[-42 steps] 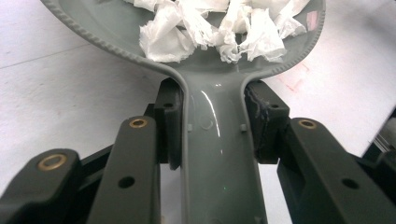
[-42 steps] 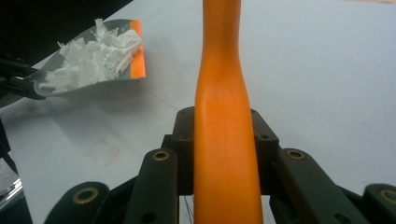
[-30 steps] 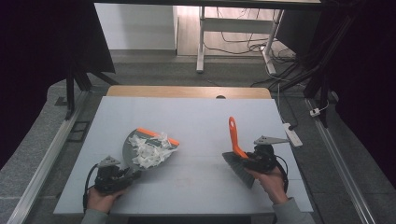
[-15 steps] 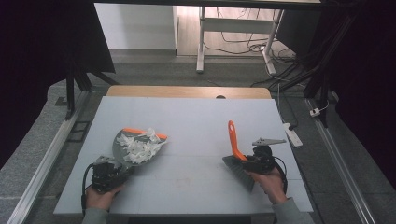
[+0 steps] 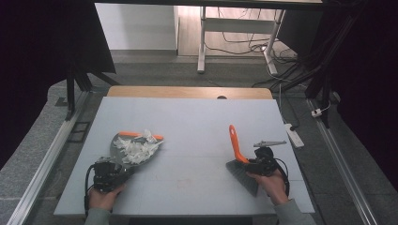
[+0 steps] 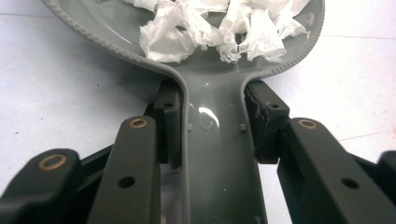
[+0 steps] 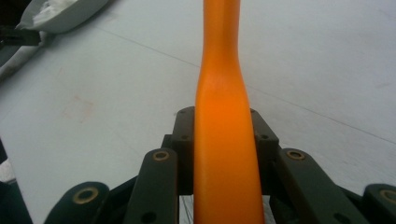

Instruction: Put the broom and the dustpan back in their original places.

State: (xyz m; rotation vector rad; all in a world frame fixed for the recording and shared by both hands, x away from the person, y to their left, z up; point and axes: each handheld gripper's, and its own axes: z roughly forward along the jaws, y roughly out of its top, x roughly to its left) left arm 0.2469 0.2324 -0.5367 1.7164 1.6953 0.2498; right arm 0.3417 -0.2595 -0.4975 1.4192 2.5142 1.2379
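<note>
My left gripper [image 5: 116, 170] sits at the table's near left, shut on the handle of a grey dustpan [image 5: 118, 143] with an orange edge. White paper scraps [image 5: 139, 149] are heaped in the pan. In the left gripper view the pads [image 6: 264, 122] press both sides of the dustpan handle [image 6: 215, 154], with the scraps [image 6: 212, 28] just beyond. At the near right, my right gripper [image 5: 248, 165] is shut on a brush whose orange handle [image 5: 234, 142] points away and up, its grey bristles [image 5: 245, 177] toward the person. The orange handle [image 7: 223, 116] runs between the jaws of my right gripper [image 7: 223, 135].
The light grey tabletop [image 5: 197, 122] has a wooden strip [image 5: 187, 92] along its far edge. A white power strip [image 5: 293, 133] lies on the floor to the right. The dustpan [image 7: 60, 14] shows far off at the top left of the right gripper view.
The dustpan with the scraps has swung a little to the left. The brush and the right hand have stayed almost where they were.
</note>
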